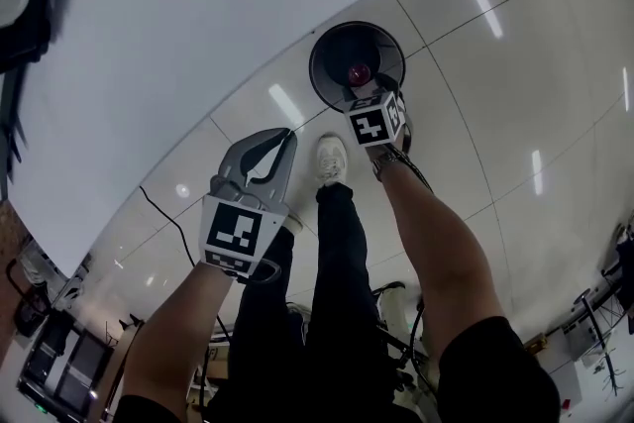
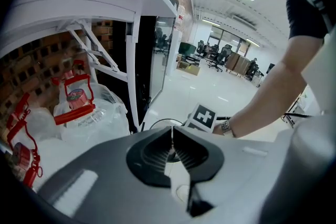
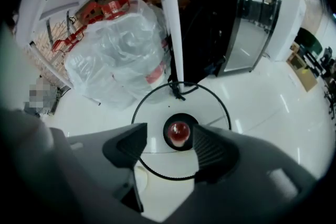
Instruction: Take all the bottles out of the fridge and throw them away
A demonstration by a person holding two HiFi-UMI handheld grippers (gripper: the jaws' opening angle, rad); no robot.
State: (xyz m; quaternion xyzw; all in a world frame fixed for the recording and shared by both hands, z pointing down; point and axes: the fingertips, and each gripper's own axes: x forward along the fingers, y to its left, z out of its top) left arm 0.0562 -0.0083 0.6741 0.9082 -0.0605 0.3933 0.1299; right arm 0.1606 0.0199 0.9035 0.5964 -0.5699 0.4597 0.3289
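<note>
A round black bin (image 1: pixel 327 50) stands on the floor, and its black rim (image 3: pixel 140 113) rings the right gripper view. Deep inside it sits a bottle with a red end (image 1: pixel 359 73), seen end-on (image 3: pixel 178 132). My right gripper (image 1: pixel 367 94) hangs straight over the bin, pointing down. Its jaws (image 3: pixel 170 139) stand wide apart and the pads touch nothing. My left gripper (image 1: pixel 284 135) is to the left of the bin, over the floor. It (image 2: pixel 171 135) is shut, with nothing between the fingers.
A big white table top (image 1: pixel 198 25) fills the upper left. Under it lie clear plastic bags (image 3: pixel 118 55) and water jugs with red handles (image 2: pixel 76 99). A black glass-door fridge (image 2: pixel 152 50) stands behind. The person's legs and white shoe (image 1: pixel 332 158) are by the bin.
</note>
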